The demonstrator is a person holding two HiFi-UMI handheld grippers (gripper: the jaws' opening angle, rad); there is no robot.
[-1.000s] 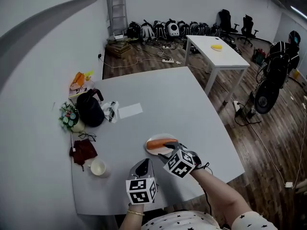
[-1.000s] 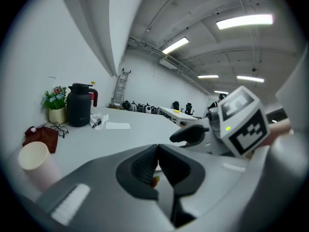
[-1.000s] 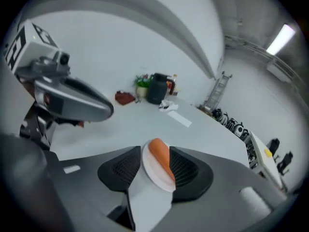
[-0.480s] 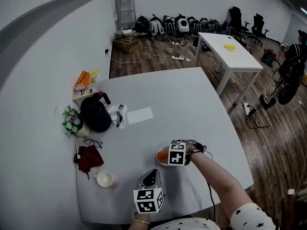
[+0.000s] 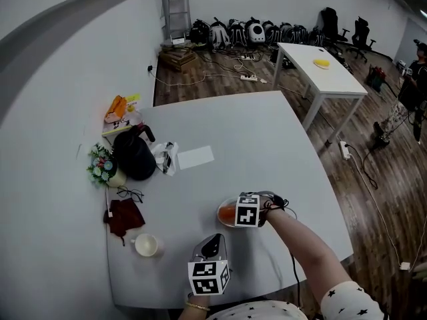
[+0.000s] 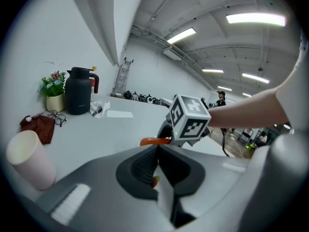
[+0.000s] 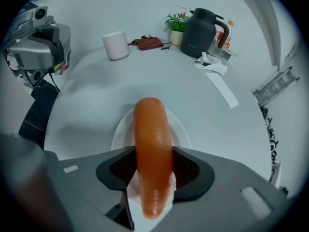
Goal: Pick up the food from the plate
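Note:
An orange sausage (image 7: 152, 144) lies lengthwise on a small white plate (image 7: 119, 132) on the grey table. My right gripper (image 7: 153, 153) has its jaws on either side of the sausage; they are closing and the pads touch both of its flanks. In the head view the right gripper (image 5: 231, 215) covers most of the plate (image 5: 221, 211). My left gripper (image 5: 212, 244) hovers near the table's front edge, short of the plate, shut with nothing in it. From the left gripper (image 6: 157, 151) view, the sausage (image 6: 153, 140) pokes out beside the right gripper's marker cube.
A white cup (image 5: 145, 245), a dark red cloth (image 5: 123, 217), glasses (image 5: 130, 194), a flower pot (image 5: 101, 166), a black kettle (image 5: 132, 155) and a sheet of paper (image 5: 195, 157) sit on the table's left half. A second white table (image 5: 320, 69) stands behind.
My right gripper has moved forward over the plate and now has its jaws round the sausage, hiding most of it in the head view. The left gripper has hardly moved.

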